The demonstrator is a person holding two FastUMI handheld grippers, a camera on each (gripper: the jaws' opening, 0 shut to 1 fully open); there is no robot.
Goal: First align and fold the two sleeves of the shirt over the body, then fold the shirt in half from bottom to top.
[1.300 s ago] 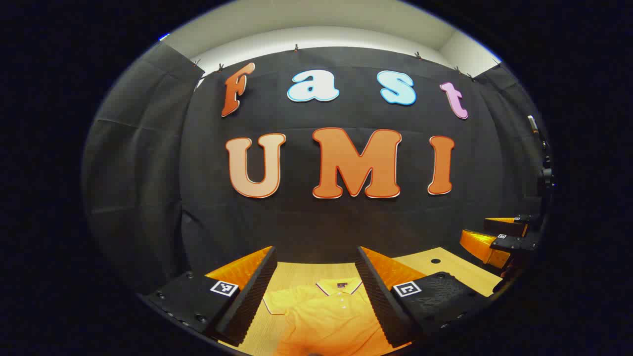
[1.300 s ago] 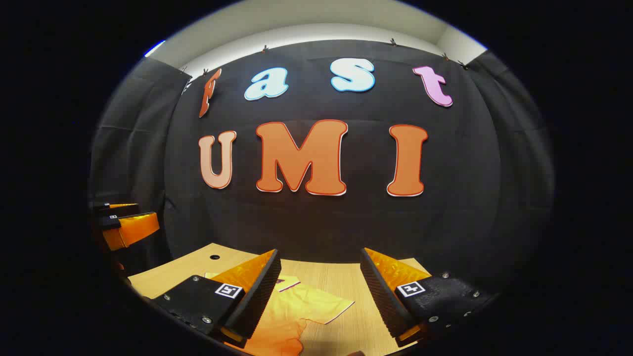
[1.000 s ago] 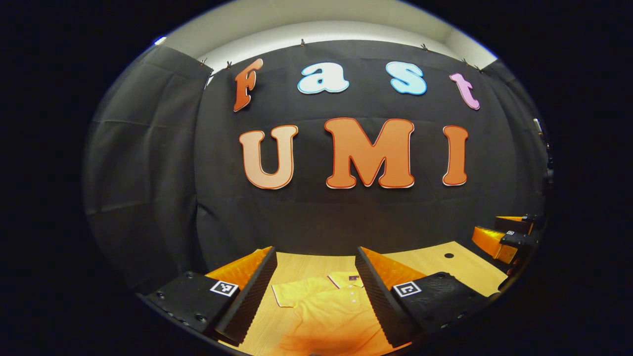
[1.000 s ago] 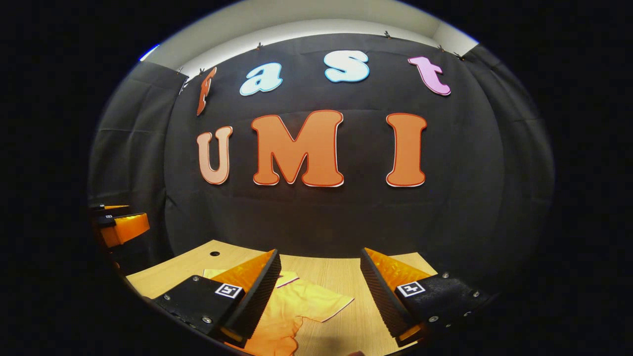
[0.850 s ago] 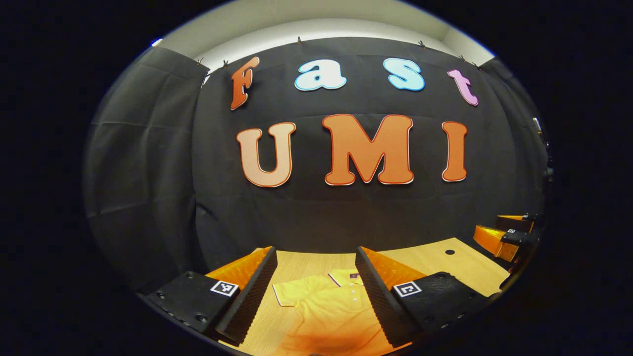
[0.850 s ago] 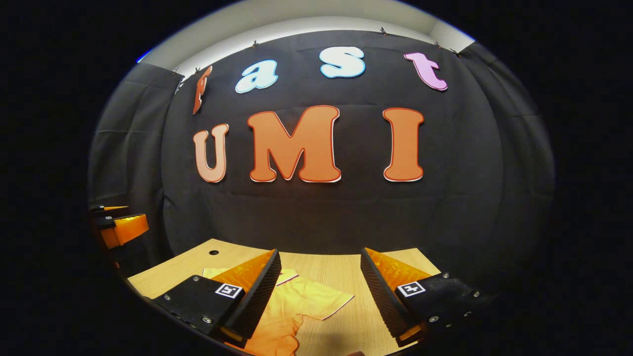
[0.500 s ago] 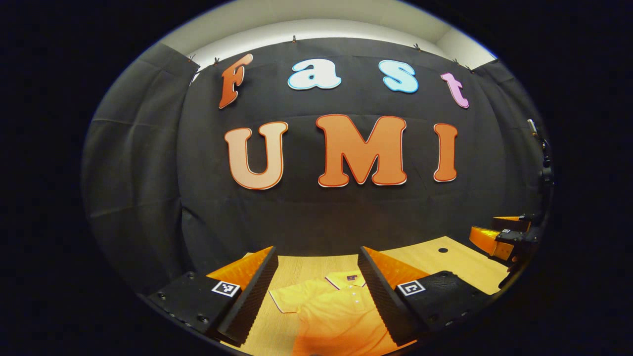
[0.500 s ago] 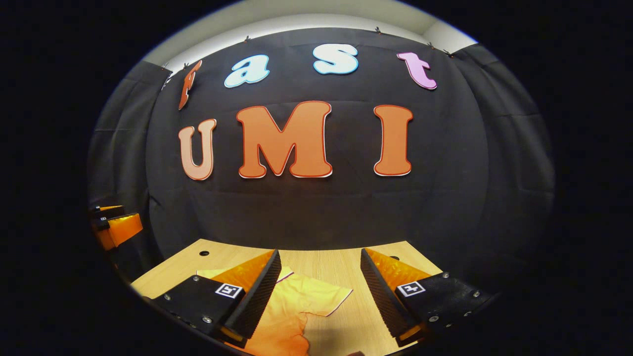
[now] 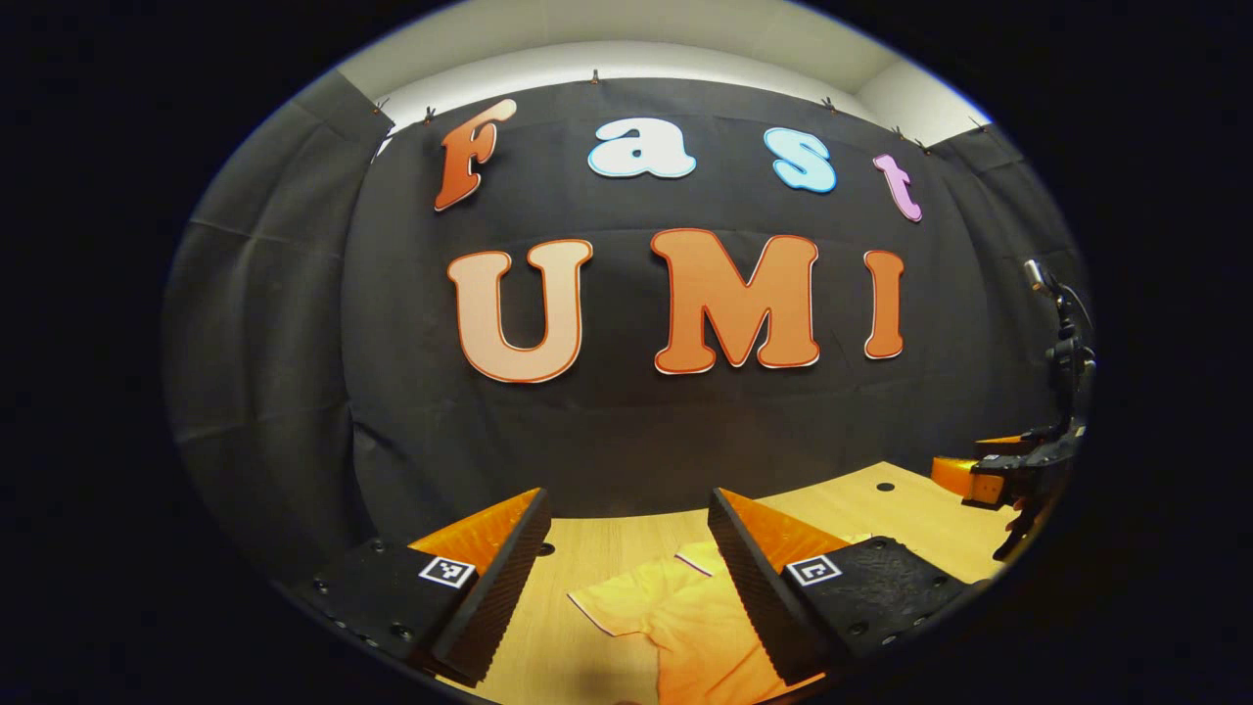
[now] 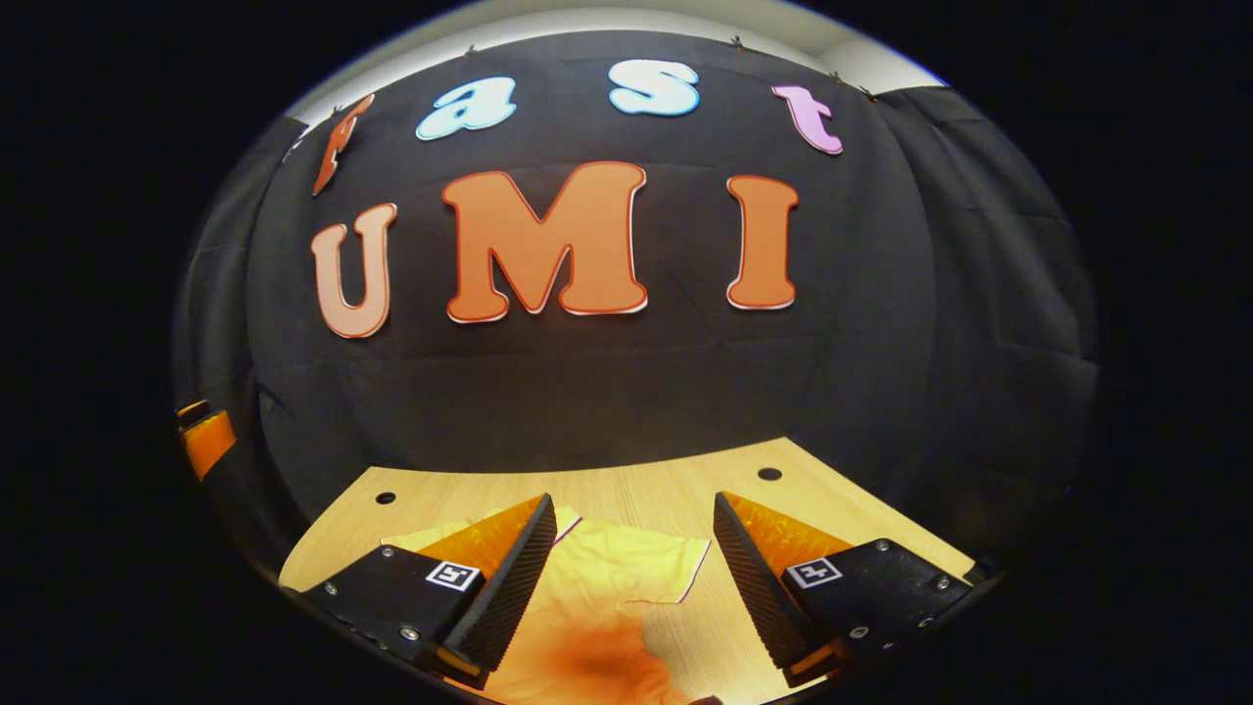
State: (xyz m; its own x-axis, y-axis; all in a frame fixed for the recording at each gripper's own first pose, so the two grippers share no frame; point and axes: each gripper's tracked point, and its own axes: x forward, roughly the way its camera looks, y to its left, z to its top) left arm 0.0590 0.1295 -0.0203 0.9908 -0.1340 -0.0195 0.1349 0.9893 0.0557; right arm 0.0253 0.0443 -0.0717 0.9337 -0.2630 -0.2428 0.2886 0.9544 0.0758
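A yellow-orange polo shirt [image 9: 675,612] lies flat on the wooden table [image 9: 910,519], collar toward the far wall. In the left gripper view its left sleeve [image 9: 617,602] sticks out between my fingers. My left gripper [image 9: 626,578] hangs open above that sleeve, holding nothing. In the right gripper view the shirt [image 10: 597,627] spreads below, its other sleeve [image 10: 656,568] pointing right. My right gripper [image 10: 631,578] is open over that sleeve, apart from the cloth. The right gripper [image 9: 1003,480] also appears at the far right edge of the left gripper view.
The wooden table [image 10: 666,494] ends at the black cloth wall behind it. Small round holes [image 10: 769,474] sit near its far corners. Bare wood lies to the right of the sleeve in the right gripper view.
Both grippers tilted down and moved nearer the table. In the left gripper view the shirt slid rightward; in the right gripper view more table and sleeve came into sight. Both stayed open.
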